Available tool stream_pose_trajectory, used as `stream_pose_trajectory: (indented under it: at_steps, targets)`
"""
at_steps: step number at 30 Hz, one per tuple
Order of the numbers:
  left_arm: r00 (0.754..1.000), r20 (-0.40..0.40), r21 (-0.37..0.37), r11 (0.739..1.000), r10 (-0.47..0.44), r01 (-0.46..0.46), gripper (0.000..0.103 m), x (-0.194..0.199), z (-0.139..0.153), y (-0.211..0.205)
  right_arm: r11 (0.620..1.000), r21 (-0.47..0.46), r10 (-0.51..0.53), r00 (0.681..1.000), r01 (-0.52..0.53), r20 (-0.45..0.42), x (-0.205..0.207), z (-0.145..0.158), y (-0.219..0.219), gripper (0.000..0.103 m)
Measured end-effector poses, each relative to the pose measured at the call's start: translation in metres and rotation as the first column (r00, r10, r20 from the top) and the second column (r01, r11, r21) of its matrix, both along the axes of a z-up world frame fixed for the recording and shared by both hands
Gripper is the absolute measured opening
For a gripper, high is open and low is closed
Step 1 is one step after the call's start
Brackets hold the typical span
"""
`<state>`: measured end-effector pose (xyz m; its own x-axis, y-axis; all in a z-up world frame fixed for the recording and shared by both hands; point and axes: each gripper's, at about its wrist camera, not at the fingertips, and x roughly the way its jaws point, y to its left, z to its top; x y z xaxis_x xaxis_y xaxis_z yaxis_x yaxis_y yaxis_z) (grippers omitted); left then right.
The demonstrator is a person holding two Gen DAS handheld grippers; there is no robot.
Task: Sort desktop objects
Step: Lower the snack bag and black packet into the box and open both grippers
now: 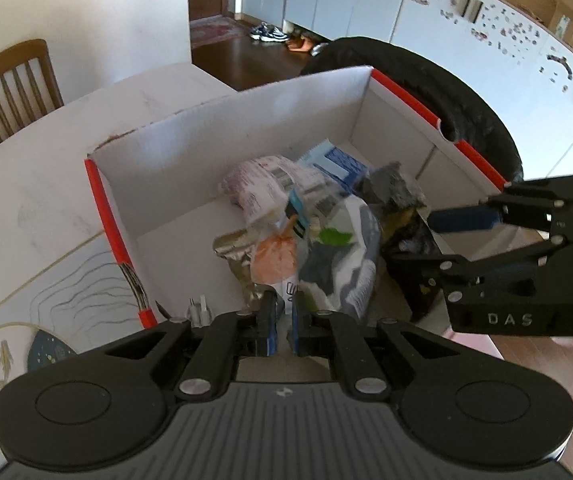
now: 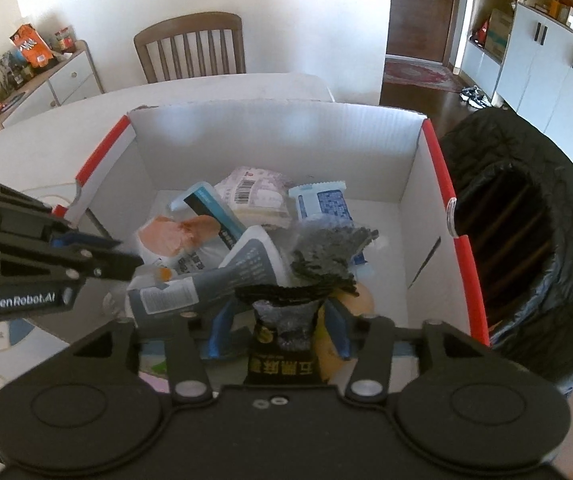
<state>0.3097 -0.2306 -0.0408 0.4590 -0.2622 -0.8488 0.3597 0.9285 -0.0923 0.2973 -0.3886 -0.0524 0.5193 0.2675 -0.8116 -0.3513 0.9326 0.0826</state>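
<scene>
A white cardboard box with red edges (image 1: 222, 132) (image 2: 270, 140) stands on the table and holds several snack packets. My left gripper (image 1: 284, 322) is shut on a grey and white packet (image 1: 338, 256), held over the box; the packet also shows in the right wrist view (image 2: 242, 268). My right gripper (image 2: 280, 332) has its jaws wide apart around a black packet with yellow print (image 2: 282, 344) and does not clearly clamp it. It shows in the left wrist view (image 1: 450, 236) at the box's right side. A pink packet (image 2: 254, 196) and a blue packet (image 2: 322, 204) lie at the back.
A bin lined with a black bag (image 2: 526, 240) (image 1: 426, 84) stands right of the box. A wooden chair (image 2: 190, 46) (image 1: 6, 88) is behind the white table (image 1: 34, 200). A cabinet with clutter (image 2: 38, 72) stands far left.
</scene>
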Motion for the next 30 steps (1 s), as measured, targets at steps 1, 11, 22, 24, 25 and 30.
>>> stream_pose_trajectory:
  at_steps: [1, 11, 22, 24, 25, 30]
  targets:
    - [1.0, 0.002, 0.003, 1.0, -0.005, 0.005, 0.007, -0.002, 0.0, 0.0, 1.0, 0.001, 0.003, 1.0, -0.003, -0.001, -0.001, 0.001, 0.0, 0.054]
    - [1.0, 0.022, -0.018, 1.0, -0.017, 0.017, 0.011, -0.02, 0.009, 0.008, 1.0, 0.027, 0.009, 1.0, -0.01, 0.023, -0.015, 0.016, -0.003, 0.062]
    - [0.996, 0.09, -0.035, 0.999, -0.028, 0.031, 0.022, -0.041, 0.023, 0.018, 0.999, 0.052, -0.005, 0.998, 0.002, 0.069, -0.032, 0.033, -0.001, 0.065]
    - [0.994, 0.102, -0.036, 0.999, -0.03, 0.033, 0.027, -0.045, 0.026, 0.02, 0.998, 0.055, -0.009, 0.997, 0.005, 0.078, -0.036, 0.035, -0.001, 0.067]
    - [0.994, 0.11, -0.037, 0.999, -0.029, 0.033, 0.033, -0.046, 0.027, 0.021, 0.998, 0.055, -0.01, 0.997, 0.005, 0.083, -0.038, 0.036, 0.0, 0.067]
    - [0.989, 0.147, -0.05, 0.998, -0.029, 0.037, 0.066, -0.055, 0.034, 0.026, 0.997, 0.071, -0.027, 0.995, 0.02, 0.092, -0.047, 0.042, 0.001, 0.067]
